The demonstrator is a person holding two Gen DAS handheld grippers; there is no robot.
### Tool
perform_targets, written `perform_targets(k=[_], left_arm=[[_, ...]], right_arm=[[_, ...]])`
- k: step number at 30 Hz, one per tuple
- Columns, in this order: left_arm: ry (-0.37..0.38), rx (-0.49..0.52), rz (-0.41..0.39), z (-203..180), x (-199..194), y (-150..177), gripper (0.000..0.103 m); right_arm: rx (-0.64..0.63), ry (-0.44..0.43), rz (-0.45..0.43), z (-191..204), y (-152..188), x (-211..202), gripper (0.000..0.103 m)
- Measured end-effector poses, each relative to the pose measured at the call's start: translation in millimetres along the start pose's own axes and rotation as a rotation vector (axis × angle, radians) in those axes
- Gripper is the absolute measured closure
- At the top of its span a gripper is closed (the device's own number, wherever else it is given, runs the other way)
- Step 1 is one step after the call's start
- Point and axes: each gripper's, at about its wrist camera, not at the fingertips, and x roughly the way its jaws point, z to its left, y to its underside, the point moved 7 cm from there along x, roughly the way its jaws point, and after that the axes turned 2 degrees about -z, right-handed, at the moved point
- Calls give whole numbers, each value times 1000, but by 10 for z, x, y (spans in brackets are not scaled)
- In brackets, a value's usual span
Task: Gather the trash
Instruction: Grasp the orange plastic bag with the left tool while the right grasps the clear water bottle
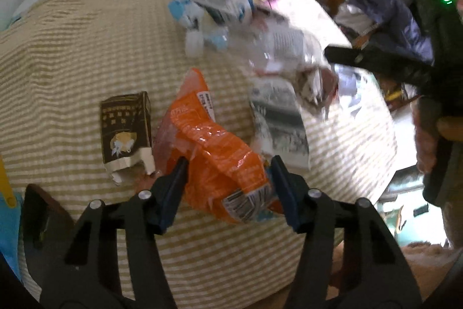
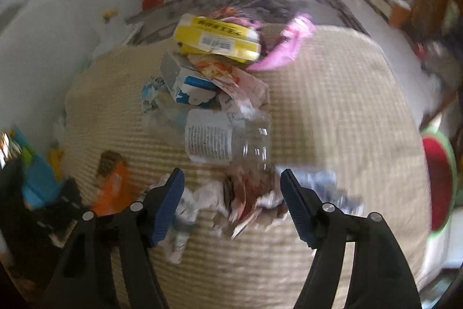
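An orange plastic wrapper (image 1: 220, 152) lies crumpled on the striped beige tablecloth (image 1: 72, 48). My left gripper (image 1: 228, 164) has closed on it, with both blue pads against its sides. In the right wrist view the same orange wrapper (image 2: 113, 190) shows at the lower left. My right gripper (image 2: 231, 174) stands open just over a crumpled brown and white wrapper (image 2: 249, 193), which lies between its fingers untouched. Beyond that wrapper a clear plastic bottle (image 2: 228, 138) lies on its side. A brown drink carton (image 1: 126, 126) lies left of the orange wrapper.
A heap of trash sits at the table's far side: a blue and white carton (image 2: 188, 86), a yellow package (image 2: 217, 38) and a pink bag (image 2: 289, 45). A grey printed wrapper (image 1: 277, 120) lies right of the orange one. A watermelon-patterned item (image 2: 439, 178) is off the right edge.
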Motion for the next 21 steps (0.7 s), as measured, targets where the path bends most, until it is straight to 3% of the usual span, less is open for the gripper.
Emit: perform_targets(k=[5,10,16,21], left_arm=[[4,-38,-50,15,-164,-109,47],[14,-44,-72,3,-246,-163,47],[7,-59,-70,75,-273,-153,46],[10,-75,-61,92,-224,-161,46]], right_arm=[[-291,-11,96,232,-266,322,37],[-447,-31,194,346,-363,606,37],[-566,-46,258,409,-357,690,52],[-668,-38,312,444,-300,765,45]])
